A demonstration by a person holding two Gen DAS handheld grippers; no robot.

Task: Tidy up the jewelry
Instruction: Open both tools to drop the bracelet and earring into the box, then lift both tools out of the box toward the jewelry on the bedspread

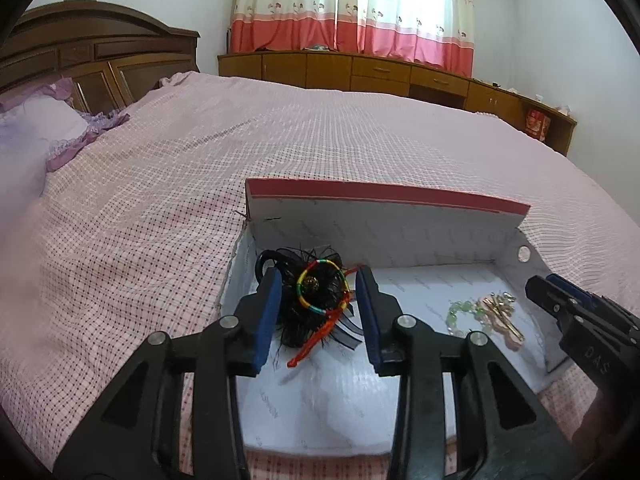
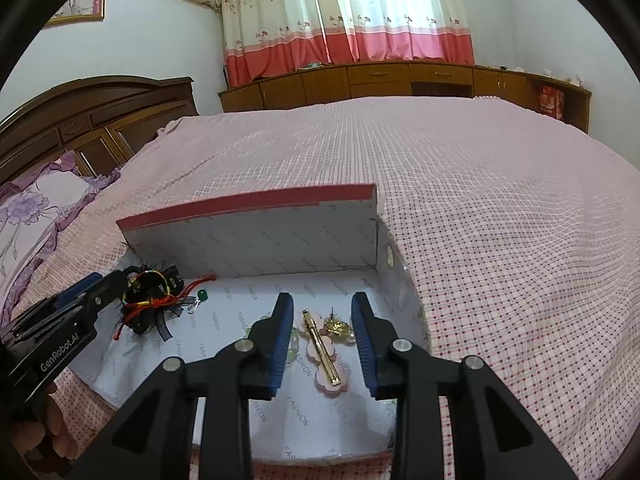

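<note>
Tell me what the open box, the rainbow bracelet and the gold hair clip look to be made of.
Box: matte white cardboard, going by its red edge and stiff folded lid. Bracelet: woven thread, with banded colours and loose red cord tails. Hair clip: a shiny gold bar, probably metal, on matte pink flower shapes, possibly plastic or resin.

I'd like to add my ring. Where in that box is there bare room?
The box floor is bare in the middle, between the black feather hair clip and the pink flower clip, and along the near edge. The left corner and the right side by the gold brooch are crowded.
</note>
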